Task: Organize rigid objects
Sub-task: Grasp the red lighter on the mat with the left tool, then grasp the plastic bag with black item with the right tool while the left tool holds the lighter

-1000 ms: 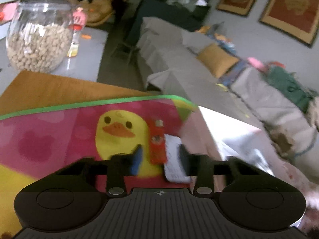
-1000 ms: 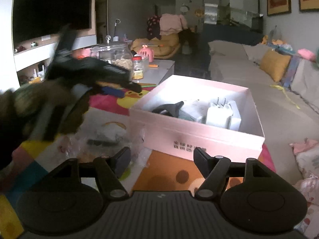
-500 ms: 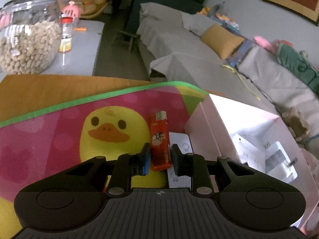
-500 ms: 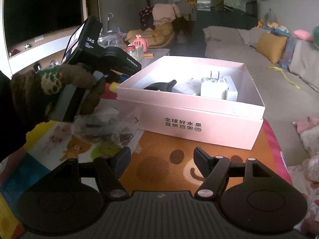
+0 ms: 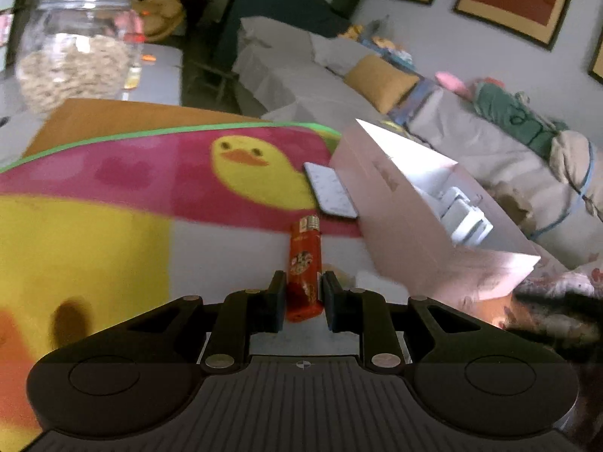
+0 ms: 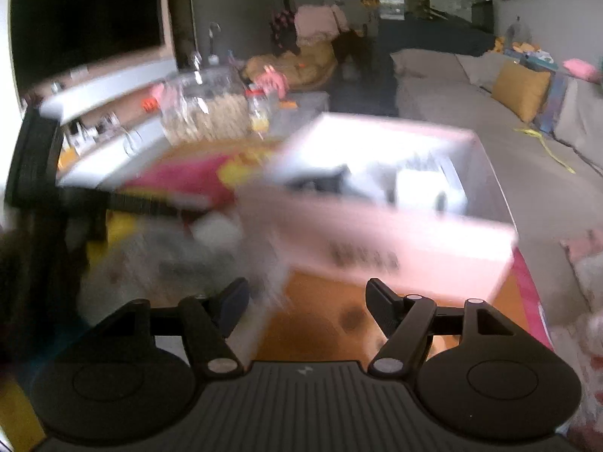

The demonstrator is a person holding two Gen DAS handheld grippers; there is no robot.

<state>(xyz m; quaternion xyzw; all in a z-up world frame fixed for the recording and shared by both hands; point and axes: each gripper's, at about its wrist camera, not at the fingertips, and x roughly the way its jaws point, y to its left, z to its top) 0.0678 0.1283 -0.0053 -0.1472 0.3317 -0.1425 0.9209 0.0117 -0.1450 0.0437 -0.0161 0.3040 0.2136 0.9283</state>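
orange lighter (image 5: 303,263) pinched at its base by the left gripper (image 5: 302,297); pink box (image 5: 410,218) at 2 o'clock. right gripper (image 6: 307,309) fingers spread, empty

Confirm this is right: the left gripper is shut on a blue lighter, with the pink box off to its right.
Wrong on the colour. The lighter in the left gripper is orange-red, not blue, as the left wrist view shows. The pink box does sit to its right.
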